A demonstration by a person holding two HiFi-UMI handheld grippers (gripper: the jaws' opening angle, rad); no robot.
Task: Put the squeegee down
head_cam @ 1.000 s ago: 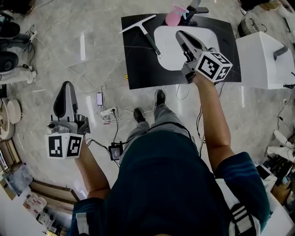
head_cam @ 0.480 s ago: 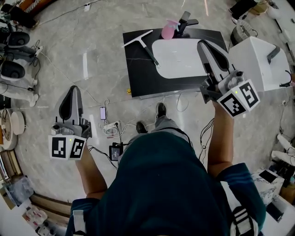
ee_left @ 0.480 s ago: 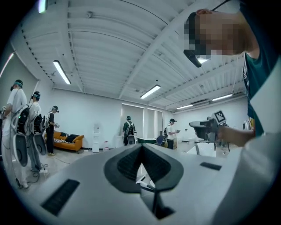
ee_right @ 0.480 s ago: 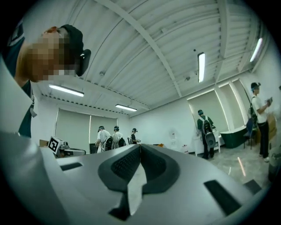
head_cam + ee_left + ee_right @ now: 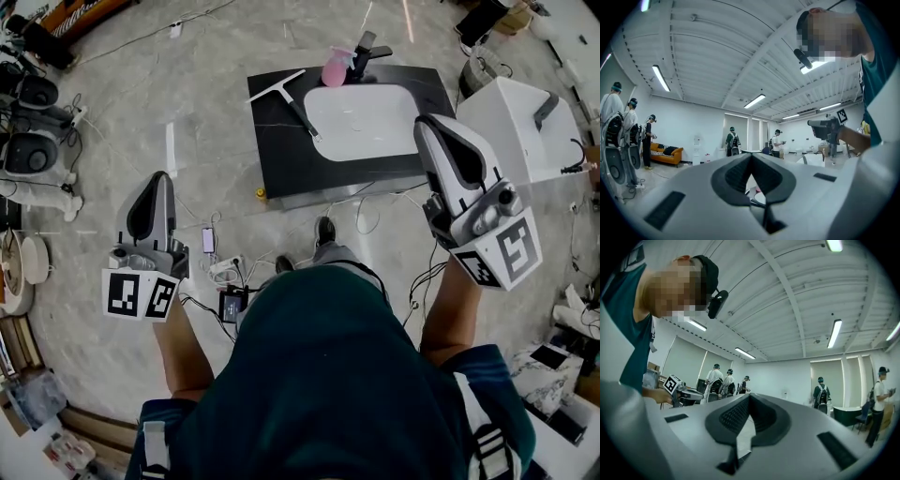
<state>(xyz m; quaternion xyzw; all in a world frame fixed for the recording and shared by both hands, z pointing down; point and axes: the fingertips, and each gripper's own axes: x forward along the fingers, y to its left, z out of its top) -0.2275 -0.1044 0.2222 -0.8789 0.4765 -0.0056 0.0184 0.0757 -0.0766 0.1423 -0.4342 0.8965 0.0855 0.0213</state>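
The squeegee (image 5: pixel 298 111), a white blade on a black handle, lies flat on the black mat (image 5: pixel 281 159) left of the white basin (image 5: pixel 361 120). No gripper touches it. My right gripper (image 5: pixel 433 127) is held up at the right, well clear of the mat; its jaws have just been closing, and they now meet with nothing between them (image 5: pixel 749 397). My left gripper (image 5: pixel 161 178) hovers over the floor at the left, far from the mat, also shut and empty (image 5: pixel 751 157).
A pink spray bottle (image 5: pixel 336 67) stands at the mat's far edge. A white cabinet (image 5: pixel 511 117) is at the right of the mat. Cables and a power strip (image 5: pixel 225 267) lie on the marble floor by the person's feet. Other people stand across the room.
My right gripper has drawn back from over the basin, risen, moved right and rolled. The left gripper rose slightly. The squeegee lies where it was on the mat.
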